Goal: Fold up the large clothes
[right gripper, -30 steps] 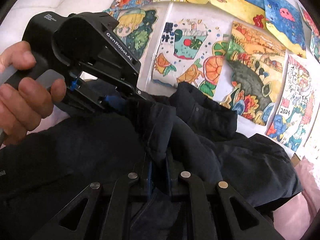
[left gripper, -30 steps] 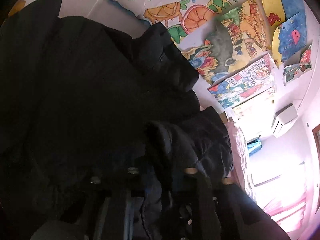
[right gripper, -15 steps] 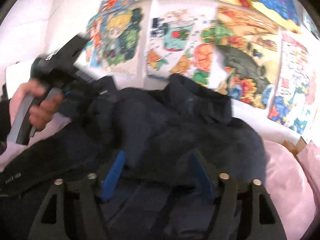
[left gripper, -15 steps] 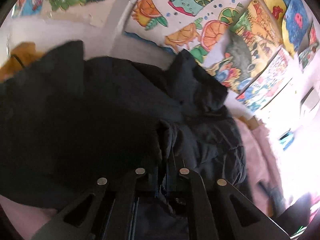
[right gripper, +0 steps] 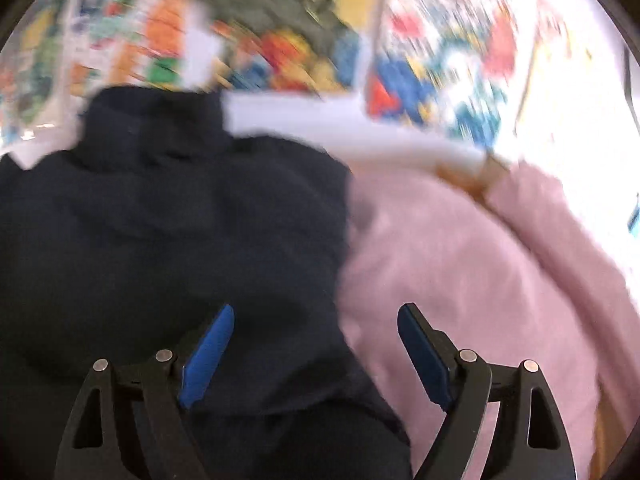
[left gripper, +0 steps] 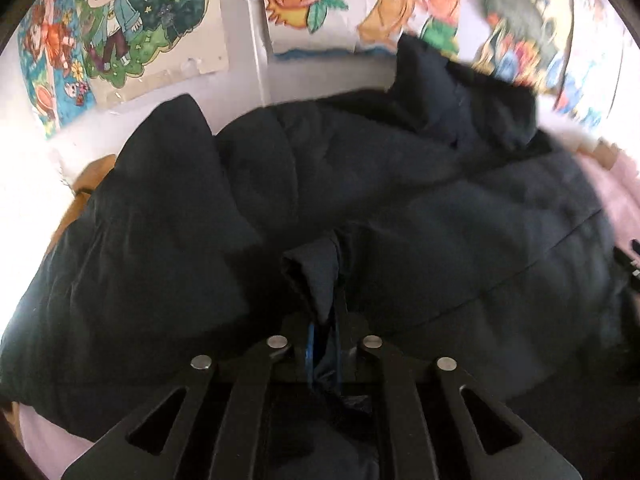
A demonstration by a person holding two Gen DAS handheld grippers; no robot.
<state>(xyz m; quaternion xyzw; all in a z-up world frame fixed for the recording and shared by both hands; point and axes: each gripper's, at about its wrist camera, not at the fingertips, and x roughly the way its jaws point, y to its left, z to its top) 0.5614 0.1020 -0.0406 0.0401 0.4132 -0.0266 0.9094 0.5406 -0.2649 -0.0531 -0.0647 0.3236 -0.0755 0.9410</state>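
A large dark navy padded jacket (left gripper: 460,220) lies spread on a pink bed cover, its collar standing up at the far side near the wall. My left gripper (left gripper: 324,320) is shut on a fold of the jacket's fabric, which bunches up between the blue pads. In the right wrist view the jacket (right gripper: 168,232) fills the left half. My right gripper (right gripper: 316,336) is open and empty, hovering over the jacket's right edge where it meets the pink cover. That view is blurred by motion.
The pink bed cover (right gripper: 460,272) extends to the right of the jacket. A white wall with colourful drawings (left gripper: 132,28) runs close behind the bed. Something orange-brown (left gripper: 86,184) lies under the jacket's left sleeve.
My right gripper let go of the jacket, opened wide and swung to the right, towards the pink cover. My left gripper kept its hold and lowered the fold onto the spread jacket.
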